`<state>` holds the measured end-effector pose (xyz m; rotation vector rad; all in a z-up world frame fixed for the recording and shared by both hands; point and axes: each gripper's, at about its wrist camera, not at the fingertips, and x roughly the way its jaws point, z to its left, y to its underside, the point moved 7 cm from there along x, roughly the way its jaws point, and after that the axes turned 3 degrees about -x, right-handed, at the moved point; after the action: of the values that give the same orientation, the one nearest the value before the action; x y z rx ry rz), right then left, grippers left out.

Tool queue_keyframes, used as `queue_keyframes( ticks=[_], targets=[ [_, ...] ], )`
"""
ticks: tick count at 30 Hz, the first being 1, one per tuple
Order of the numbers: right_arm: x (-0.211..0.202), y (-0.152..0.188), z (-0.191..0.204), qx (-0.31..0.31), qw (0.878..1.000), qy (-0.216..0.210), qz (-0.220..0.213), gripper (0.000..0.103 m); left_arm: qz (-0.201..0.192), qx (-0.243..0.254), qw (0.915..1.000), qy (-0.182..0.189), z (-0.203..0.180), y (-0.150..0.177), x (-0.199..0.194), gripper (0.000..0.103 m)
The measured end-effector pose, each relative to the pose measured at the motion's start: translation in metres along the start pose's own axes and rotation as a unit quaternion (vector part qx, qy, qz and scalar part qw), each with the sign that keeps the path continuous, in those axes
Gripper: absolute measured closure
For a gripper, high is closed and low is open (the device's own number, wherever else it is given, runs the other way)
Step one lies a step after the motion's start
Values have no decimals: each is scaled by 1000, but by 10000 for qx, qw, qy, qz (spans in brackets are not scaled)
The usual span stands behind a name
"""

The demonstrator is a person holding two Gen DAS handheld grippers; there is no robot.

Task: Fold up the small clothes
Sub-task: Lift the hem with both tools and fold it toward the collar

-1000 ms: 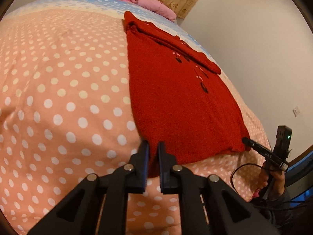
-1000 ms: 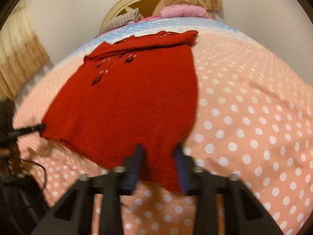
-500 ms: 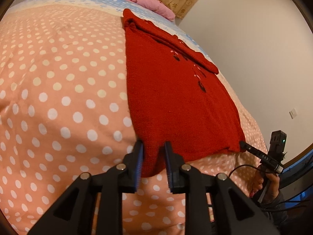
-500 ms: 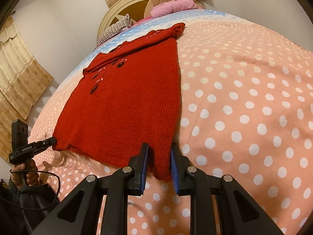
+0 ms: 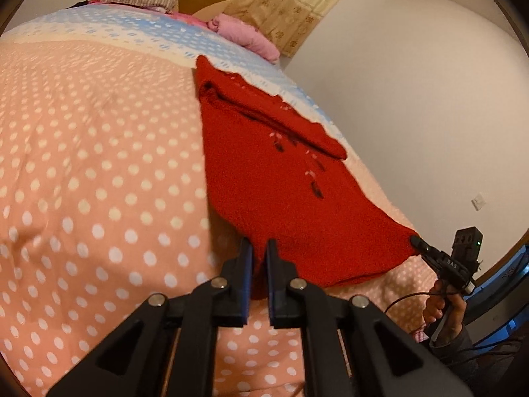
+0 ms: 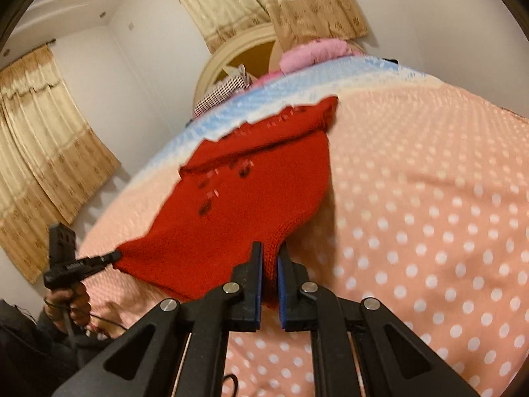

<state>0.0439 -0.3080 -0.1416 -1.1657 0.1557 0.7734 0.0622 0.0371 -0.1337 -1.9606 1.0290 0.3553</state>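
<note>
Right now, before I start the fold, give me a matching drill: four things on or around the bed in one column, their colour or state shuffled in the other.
Things:
1. sweater
2. bedspread
3. left tongs
4. pillow

States:
A. pink, at the head of the bed
B. red, near hem lifted at both corners
C. shut on a hem corner
D. peach with white dots

Pairs: 1-B, 2-D, 3-C, 4-A. The right tongs have just closed on the other hem corner.
</note>
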Motion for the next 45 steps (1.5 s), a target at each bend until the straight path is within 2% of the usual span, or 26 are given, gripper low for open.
queue_keyframes(
  ticks=[10, 20, 26, 35, 39, 45],
  targets=[
    [2, -66, 23, -192, 9984, -184, -502, 97, -224, 259, 9993, 160, -13, -56, 0, 95],
    [39, -152, 40, -266, 9951, -449, -838, 97, -508, 296, 9978, 299, -20, -126, 10, 96],
    [62, -193, 32, -330, 9947, -297, -930, 97, -633, 287, 9973, 239, -14, -164, 25, 96],
    [108, -239, 4, -289, 9961, 107, -828, 97, -548, 344, 9978, 168, -9, -222, 62, 96],
    [142, -255, -17, -106, 9973, 276, -670, 97, -382, 459, 9982, -90, 1, -247, 94, 96],
    [206, -255, -54, 165, 9979, 604, -193, 97, -5, 414, 9979, -507, 30, -264, 147, 96]
  ],
)
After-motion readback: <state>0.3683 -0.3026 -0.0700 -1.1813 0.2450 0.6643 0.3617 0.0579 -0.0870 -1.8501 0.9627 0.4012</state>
